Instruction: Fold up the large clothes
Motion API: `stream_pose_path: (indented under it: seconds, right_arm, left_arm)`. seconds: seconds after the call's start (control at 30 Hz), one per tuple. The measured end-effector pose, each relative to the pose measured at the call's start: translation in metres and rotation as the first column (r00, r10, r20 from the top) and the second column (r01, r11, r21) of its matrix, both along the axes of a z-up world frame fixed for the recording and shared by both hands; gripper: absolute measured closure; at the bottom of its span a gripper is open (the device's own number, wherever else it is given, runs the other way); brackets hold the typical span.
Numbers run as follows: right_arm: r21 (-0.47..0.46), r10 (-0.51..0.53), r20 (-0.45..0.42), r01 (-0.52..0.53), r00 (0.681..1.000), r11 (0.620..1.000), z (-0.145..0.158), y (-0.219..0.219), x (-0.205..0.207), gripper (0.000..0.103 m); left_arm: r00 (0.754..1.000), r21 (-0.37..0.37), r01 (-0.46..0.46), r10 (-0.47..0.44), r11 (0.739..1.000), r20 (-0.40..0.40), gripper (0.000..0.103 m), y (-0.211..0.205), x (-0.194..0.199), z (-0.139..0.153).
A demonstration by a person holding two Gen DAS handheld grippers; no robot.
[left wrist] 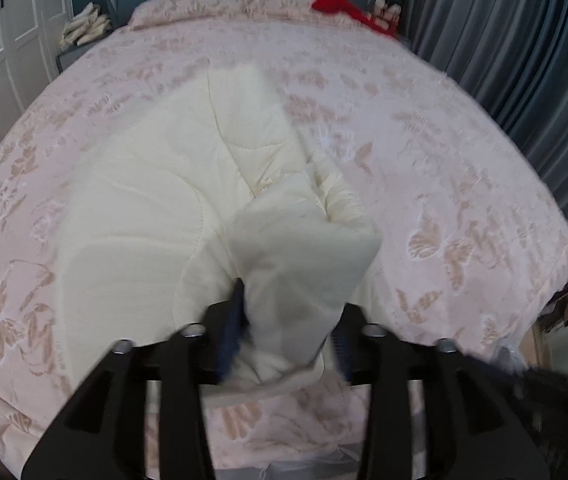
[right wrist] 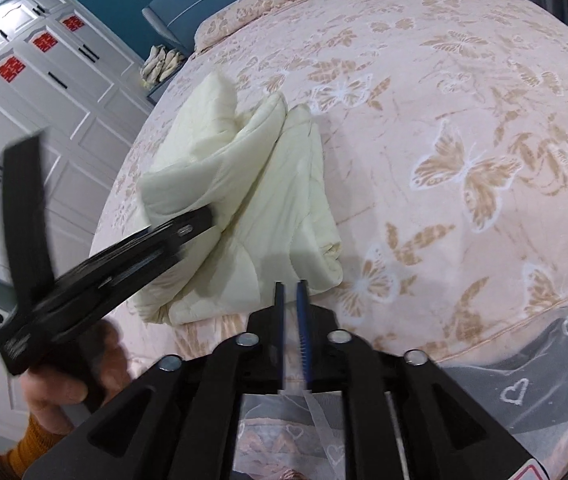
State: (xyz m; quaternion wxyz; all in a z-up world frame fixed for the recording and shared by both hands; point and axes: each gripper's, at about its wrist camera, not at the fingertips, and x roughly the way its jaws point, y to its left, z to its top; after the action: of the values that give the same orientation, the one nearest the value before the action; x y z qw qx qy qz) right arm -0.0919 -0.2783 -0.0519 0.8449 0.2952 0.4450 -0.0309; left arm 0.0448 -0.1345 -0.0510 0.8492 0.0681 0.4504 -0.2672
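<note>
A cream quilted garment (left wrist: 155, 208) lies folded lengthwise on the bed, left of the middle. In the left wrist view a bunched fold of it rises between the fingers of my left gripper (left wrist: 288, 308), whose jaws stand apart and do not clamp it. From the right wrist view the left gripper (right wrist: 203, 220) reaches in from the left onto the garment (right wrist: 267, 184), held by a hand (right wrist: 55, 392). My right gripper (right wrist: 291, 286) hovers just off the garment's near edge. A narrow gap shows between its blue pads, with nothing in it.
The bed's pink butterfly-patterned cover (right wrist: 464, 120) spreads wide to the right of the garment. A red item (left wrist: 336, 4) lies by the blue headboard. White wardrobes (right wrist: 43, 92) stand to the left and grey curtains (left wrist: 504, 40) to the right. A heart-printed plastic bag (right wrist: 524, 380) sits below the bed's edge.
</note>
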Motion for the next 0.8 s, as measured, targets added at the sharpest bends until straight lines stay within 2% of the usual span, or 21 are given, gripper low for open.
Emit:
stream_pose_path:
  seconds: [0.07, 0.1, 0.13, 0.17, 0.3, 0.43, 0.53, 0.6, 0.7, 0.77, 0.8]
  right_arm:
    - [-0.010, -0.011, 0.026, 0.011, 1.000, 1.000, 0.015, -0.005, 0.001, 0.076]
    - [-0.019, -0.010, 0.050, 0.011, 0.999, 1.000, 0.026, -0.007, 0.003, 0.066]
    - [-0.025, -0.008, 0.070, 0.010, 0.998, 1.000, 0.034, -0.007, 0.005, 0.060]
    - [-0.031, -0.002, 0.097, 0.005, 0.995, 1.000, 0.045, -0.007, 0.011, 0.058]
    - [-0.011, 0.029, 0.189, -0.027, 0.982, 1.000, 0.083, 0.001, 0.044, 0.038]
    - [-0.020, 0.076, 0.172, -0.074, 0.982, 0.997, 0.093, 0.020, 0.096, 0.031]
    - [-0.015, 0.082, 0.089, -0.081, 0.993, 0.997, 0.082, 0.031, 0.136, 0.031]
    - [0.020, 0.072, 0.023, -0.073, 0.997, 0.997, 0.067, 0.034, 0.160, 0.031]
    - [0.007, 0.078, -0.057, -0.078, 0.995, 0.997, 0.049, 0.044, 0.182, 0.033]
    - [0.018, 0.103, -0.103, -0.102, 0.989, 0.995, 0.036, 0.050, 0.188, 0.050]
    - [0.013, 0.109, -0.130, -0.108, 0.986, 0.994, 0.031, 0.053, 0.189, 0.064]
  left_arm:
    - [0.999, -0.028, -0.001, 0.002, 1.000, 0.033, 0.035, 0.020, -0.008, 0.014]
    - [0.998, -0.033, -0.017, 0.018, 0.999, 0.053, 0.020, 0.034, -0.013, 0.020]
    - [0.997, -0.032, -0.038, 0.040, 0.999, 0.068, 0.015, 0.049, -0.017, 0.024]
    - [0.996, -0.031, -0.056, 0.058, 0.998, 0.068, 0.015, 0.063, -0.019, 0.024]
    - [0.991, 0.016, -0.133, 0.133, 0.991, 0.023, 0.013, 0.107, -0.019, 0.007]
    - [0.980, 0.079, -0.190, 0.194, 0.979, -0.045, 0.013, 0.127, -0.011, -0.029]
    - [0.978, 0.103, -0.200, 0.205, 0.974, -0.044, 0.013, 0.129, -0.008, -0.048]
    - [0.976, 0.097, -0.210, 0.215, 0.973, -0.041, 0.013, 0.131, -0.003, -0.055]
    - [0.972, 0.077, -0.222, 0.227, 0.972, -0.056, 0.015, 0.132, 0.006, -0.063]
    - [0.973, 0.084, -0.214, 0.220, 0.973, -0.074, 0.021, 0.131, 0.012, -0.068]
    - [0.972, 0.088, -0.213, 0.221, 0.973, -0.084, 0.024, 0.131, 0.014, -0.070]
